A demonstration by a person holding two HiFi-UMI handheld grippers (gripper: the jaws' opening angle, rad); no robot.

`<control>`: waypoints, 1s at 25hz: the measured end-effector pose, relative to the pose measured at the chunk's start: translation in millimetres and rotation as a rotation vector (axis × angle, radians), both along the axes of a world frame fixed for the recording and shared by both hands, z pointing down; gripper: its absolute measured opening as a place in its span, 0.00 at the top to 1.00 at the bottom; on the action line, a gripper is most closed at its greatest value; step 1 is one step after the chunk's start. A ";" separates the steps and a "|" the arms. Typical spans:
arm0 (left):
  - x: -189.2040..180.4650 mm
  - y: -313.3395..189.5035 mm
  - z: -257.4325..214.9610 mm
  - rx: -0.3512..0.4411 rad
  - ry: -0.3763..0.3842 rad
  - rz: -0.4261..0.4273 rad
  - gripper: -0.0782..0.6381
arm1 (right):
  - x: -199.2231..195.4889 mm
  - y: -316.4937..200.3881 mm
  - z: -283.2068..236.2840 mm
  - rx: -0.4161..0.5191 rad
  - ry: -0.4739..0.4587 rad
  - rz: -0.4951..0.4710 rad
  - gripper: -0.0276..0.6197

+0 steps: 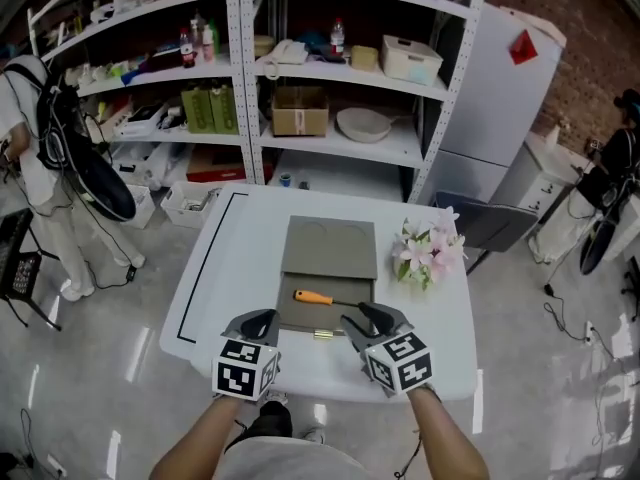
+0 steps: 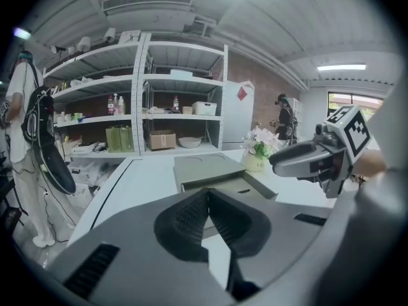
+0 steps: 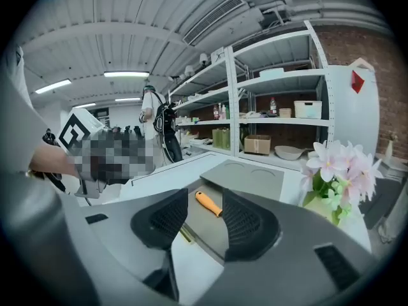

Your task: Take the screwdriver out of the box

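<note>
While one screwdriver (image 1: 312, 297) lies in one open box (image 1: 296, 314), two empty grippers are held near: left gripper (image 1: 270, 316) closed, right gripper (image 1: 356, 315) spread.

Bright ceiling strip lighting, soft shadows, fisheye-warped dark edges.

Head camera looked steeply down over the table (image 1: 255, 268), gripper cameras sat low at its near edge, faced the shelves (image 2: 141, 94), all shared the grey box (image 3: 248, 178).
</note>
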State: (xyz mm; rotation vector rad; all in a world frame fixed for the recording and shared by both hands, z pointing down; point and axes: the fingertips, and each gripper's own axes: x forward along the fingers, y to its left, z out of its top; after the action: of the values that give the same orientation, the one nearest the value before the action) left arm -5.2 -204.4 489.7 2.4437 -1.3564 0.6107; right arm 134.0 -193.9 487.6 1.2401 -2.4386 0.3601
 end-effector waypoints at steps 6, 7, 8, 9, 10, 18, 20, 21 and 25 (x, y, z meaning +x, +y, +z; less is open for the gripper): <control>-6.0 -27.8 13.8 -0.026 0.016 0.002 0.89 | -23.2 -22.3 18.0 -0.042 0.086 -0.109 0.68; -6.6 -31.9 16.0 -0.031 0.017 0.006 0.89 | -26.7 -25.7 20.5 -0.049 0.098 -0.128 0.68; -7.3 -35.9 17.9 -0.036 0.018 0.009 0.89 | -30.2 -29.0 22.9 -0.058 0.109 -0.147 0.68; -8.3 -39.7 19.6 -0.041 0.019 0.012 0.89 | -34.1 -32.4 25.5 -0.068 0.121 -0.168 0.68; -9.7 -43.4 21.3 -0.046 0.018 0.016 0.89 | -38.3 -35.6 28.3 -0.078 0.134 -0.188 0.68; -15.3 -72.5 42.7 -0.089 0.022 0.048 0.88 | -62.2 -59.3 59.3 -0.160 0.241 -0.320 0.67; -17.2 -79.6 46.0 -0.096 0.024 0.053 0.89 | -66.3 -63.1 67.6 -0.181 0.270 -0.348 0.67; -18.5 -83.2 47.3 -0.099 0.026 0.055 0.89 | -68.6 -64.6 71.7 -0.191 0.288 -0.363 0.67; -21.2 -95.3 54.1 -0.115 0.031 0.064 0.89 | -75.1 -71.4 86.9 -0.221 0.353 -0.415 0.67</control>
State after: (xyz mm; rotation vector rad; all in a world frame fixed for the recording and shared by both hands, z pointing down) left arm -26.3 -299.7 543.8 2.4026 -1.2009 0.6448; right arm 58.9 -265.3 574.5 0.6219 -2.2032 0.2562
